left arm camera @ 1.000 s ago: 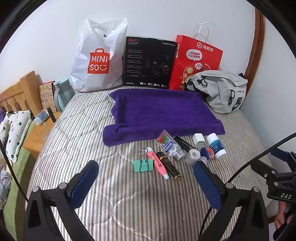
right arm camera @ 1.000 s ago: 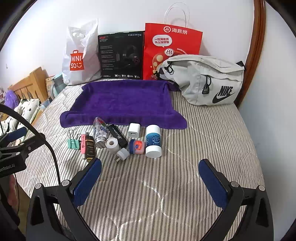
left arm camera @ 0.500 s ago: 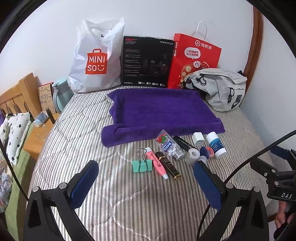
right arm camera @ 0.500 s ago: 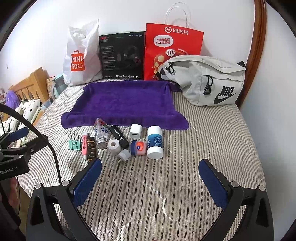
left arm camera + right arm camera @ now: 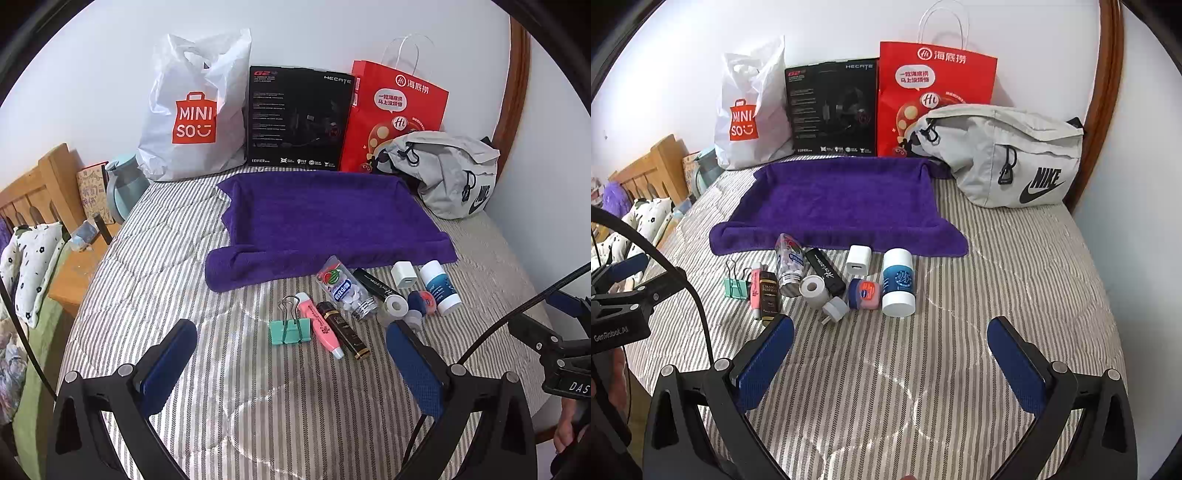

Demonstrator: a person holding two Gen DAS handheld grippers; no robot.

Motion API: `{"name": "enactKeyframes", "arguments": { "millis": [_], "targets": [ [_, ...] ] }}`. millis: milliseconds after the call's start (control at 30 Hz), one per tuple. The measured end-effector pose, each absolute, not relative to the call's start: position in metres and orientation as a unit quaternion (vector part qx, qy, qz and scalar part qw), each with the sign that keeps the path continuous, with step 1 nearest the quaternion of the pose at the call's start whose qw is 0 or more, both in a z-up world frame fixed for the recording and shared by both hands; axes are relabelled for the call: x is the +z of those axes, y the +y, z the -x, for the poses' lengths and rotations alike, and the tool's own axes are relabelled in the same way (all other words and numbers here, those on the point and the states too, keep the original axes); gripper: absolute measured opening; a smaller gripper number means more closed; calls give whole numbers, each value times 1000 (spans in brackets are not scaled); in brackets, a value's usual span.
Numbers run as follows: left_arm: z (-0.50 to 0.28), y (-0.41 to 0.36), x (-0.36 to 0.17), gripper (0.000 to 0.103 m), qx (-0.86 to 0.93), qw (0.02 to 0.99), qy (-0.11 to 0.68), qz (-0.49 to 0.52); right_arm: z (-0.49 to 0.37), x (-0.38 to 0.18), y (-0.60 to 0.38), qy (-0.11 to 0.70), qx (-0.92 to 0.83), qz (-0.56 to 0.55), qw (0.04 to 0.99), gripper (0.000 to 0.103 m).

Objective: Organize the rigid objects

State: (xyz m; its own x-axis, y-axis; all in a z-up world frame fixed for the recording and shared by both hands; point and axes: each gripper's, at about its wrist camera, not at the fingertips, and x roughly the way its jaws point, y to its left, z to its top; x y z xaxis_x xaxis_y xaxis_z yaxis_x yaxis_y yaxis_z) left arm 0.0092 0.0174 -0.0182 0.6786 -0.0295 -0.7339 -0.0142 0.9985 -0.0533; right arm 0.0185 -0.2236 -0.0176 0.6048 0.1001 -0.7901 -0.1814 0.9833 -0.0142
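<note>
Both grippers hover above a striped bed (image 5: 1015, 266) with jaws spread wide and nothing between them: the left gripper (image 5: 291, 354) fills the bottom of its view, the right gripper (image 5: 890, 354) the bottom of its own. The task's things lie in a loose row across the middle of each frame, just below the near edge of a purple towel (image 5: 842, 199) spread flat at centre. From left to right in the right wrist view: a green clip (image 5: 735, 287), a pink tube (image 5: 755, 291) touching a dark tube (image 5: 769, 293), a clear bottle (image 5: 790, 264) of white tablets whose top reaches the towel's edge, a tape roll (image 5: 813, 290), a black stick (image 5: 824, 271), a grey plug (image 5: 834, 309), a white charger (image 5: 858, 260), a small blue-and-orange jar (image 5: 863, 293) and a white-and-blue tub (image 5: 898, 282). Along the wall at the top of the frame stand a white bag (image 5: 748, 110), a black box (image 5: 833, 107) and a red bag (image 5: 932, 92); a grey pouch (image 5: 1004, 155) rests at upper right.
</note>
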Motion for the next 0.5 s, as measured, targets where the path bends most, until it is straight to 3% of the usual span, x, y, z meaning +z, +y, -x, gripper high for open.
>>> {"name": "enactKeyframes", "arguments": {
  "millis": [500],
  "targets": [
    [-61, 34, -96, 103, 18, 884, 467, 25, -56, -67, -242, 487, 79, 32, 869, 100]
  ]
}}
